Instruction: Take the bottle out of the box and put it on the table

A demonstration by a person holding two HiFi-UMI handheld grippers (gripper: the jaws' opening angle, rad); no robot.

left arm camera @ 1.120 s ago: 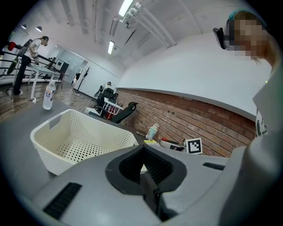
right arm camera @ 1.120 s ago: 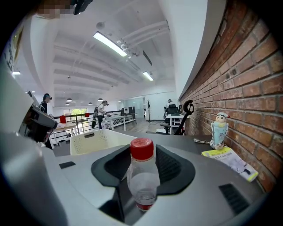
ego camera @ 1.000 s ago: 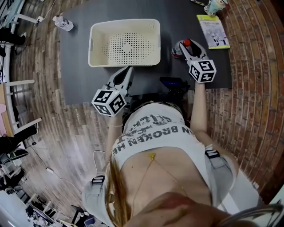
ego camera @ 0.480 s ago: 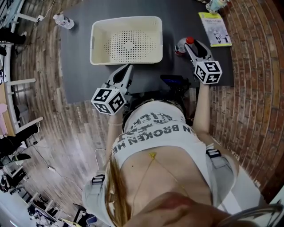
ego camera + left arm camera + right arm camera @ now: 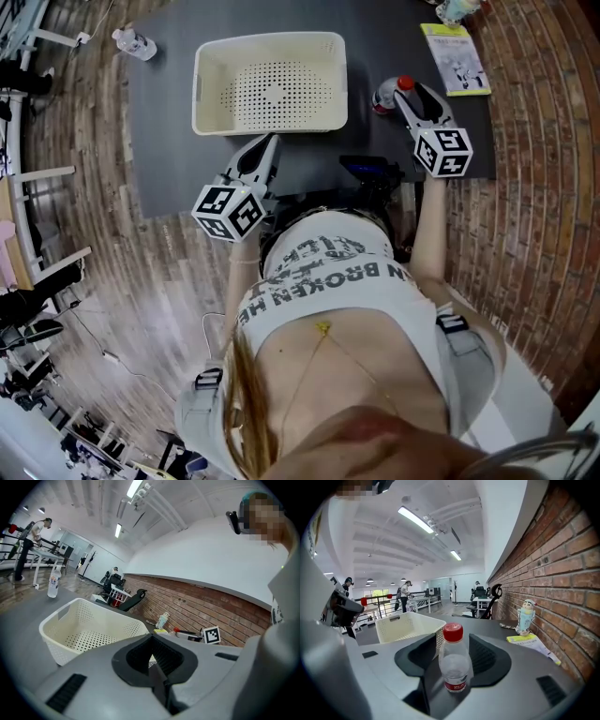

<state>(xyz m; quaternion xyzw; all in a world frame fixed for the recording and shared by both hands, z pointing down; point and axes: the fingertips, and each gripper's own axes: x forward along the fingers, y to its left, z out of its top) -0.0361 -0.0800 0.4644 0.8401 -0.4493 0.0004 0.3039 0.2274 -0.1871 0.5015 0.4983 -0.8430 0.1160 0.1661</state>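
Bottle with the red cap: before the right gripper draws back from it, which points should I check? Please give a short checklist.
1. Bottle stands upright on the table: ok.
2. Right gripper jaws have just been opening; a gap shows on each side of the bottle between them: ok.
3. Basket is empty: ok.
4. Left gripper is shut, empty and apart from the bottle: ok.
5. Booklet lies off to the side, not in the way back: ok.

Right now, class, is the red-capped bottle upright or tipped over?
Upright: the bottle stands on the table, red cap uppermost.
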